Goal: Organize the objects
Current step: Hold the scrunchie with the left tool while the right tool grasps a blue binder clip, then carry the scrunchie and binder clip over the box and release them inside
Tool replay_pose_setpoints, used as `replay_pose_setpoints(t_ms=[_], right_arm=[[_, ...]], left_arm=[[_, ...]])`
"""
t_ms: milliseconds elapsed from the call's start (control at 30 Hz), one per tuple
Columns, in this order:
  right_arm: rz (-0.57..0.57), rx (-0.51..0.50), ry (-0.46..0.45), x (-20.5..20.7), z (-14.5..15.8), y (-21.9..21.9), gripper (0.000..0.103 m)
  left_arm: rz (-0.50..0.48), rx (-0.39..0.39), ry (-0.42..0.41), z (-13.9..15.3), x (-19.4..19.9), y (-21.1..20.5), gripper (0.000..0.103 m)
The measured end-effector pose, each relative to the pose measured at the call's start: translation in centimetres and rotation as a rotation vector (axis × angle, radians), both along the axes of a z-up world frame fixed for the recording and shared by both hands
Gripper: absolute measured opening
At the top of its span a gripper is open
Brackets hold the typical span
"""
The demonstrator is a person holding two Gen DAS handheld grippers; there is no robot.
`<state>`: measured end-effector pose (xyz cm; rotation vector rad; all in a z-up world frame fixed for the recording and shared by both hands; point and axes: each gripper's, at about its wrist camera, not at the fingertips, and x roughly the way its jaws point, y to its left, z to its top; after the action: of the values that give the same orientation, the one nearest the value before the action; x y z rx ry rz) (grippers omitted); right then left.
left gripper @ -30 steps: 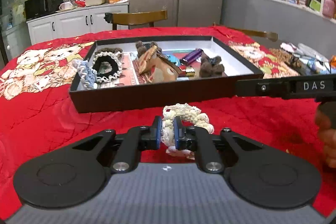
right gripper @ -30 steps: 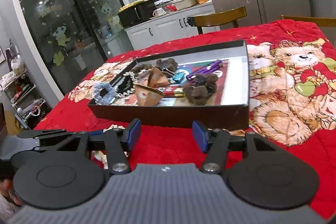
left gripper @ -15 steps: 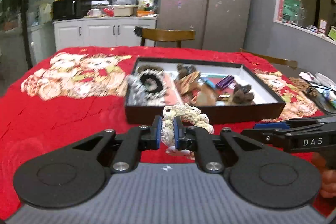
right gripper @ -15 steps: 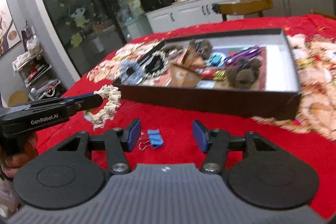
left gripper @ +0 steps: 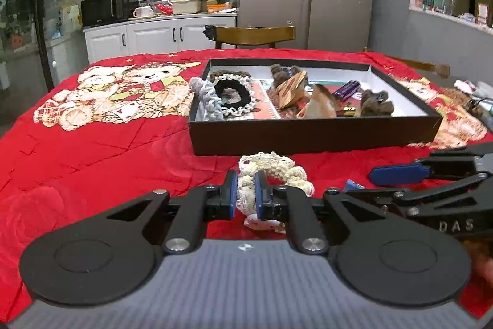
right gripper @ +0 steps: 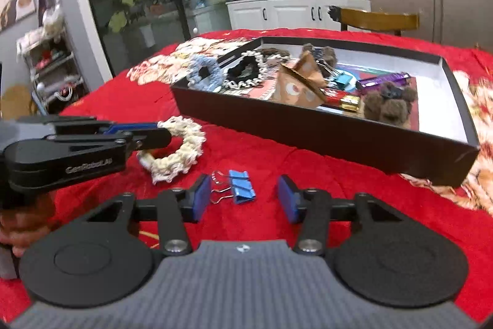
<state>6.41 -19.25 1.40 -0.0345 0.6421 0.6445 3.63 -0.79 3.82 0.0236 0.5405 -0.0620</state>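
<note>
The left fingers (left gripper: 236, 193) stay clamped on the soft cream scrunchie (left gripper: 274, 171) near the tray's (left gripper: 308, 136) front wall, while the right fingers (right gripper: 201, 199), empty, are closing around the small, stiff blue binder clip (right gripper: 242, 185), best gripped across its body.

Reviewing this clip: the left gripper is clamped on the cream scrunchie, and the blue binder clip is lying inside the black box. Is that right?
Not quite. The left gripper is clamped on the cream scrunchie, but the blue binder clip lies on the red tablecloth outside the black box, between the right gripper's closing jaws, untouched. The right wrist view shows it.
</note>
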Motion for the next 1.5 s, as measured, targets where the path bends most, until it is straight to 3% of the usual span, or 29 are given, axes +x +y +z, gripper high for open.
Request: replay_pose_setpoints(t_ms=[67, 133, 767, 933, 1100, 1267, 1500], right_arm=[[-0.022, -0.023, -0.010, -0.1, 0.0, 0.1, 0.026], [-0.034, -0.018, -0.007, -0.1, 0.0, -0.2, 0.020], [-0.092, 0.077, 0.009, 0.6, 0.8, -1.9, 0.018], [-0.127, 0.119, -0.047, 0.3, 3.6, -3.3, 0.018], [-0.184, 0.149, -0.149, 0.4, 7.7, -4.6, 0.018], [-0.247, 0.171, -0.146, 3.7, 9.5, -4.8, 0.018], [-0.343, 0.206, -0.036, 10.4, 6.9, -5.5, 0.018]], left_arm=[[-0.004, 0.008, 0.000, -0.1, -0.1, -0.2, 0.015], [-0.001, 0.008, -0.001, -0.2, -0.1, -0.3, 0.015], [0.029, -0.023, 0.026, -0.5, 0.5, 0.3, 0.015], [0.056, 0.018, -0.041, 0.6, -0.3, -0.2, 0.015], [0.029, -0.023, -0.103, 3.7, -1.3, -0.7, 0.015], [0.028, -0.026, -0.172, 6.5, 1.8, -1.6, 0.015], [0.050, -0.015, -0.186, 5.7, 8.5, -2.3, 0.015]])
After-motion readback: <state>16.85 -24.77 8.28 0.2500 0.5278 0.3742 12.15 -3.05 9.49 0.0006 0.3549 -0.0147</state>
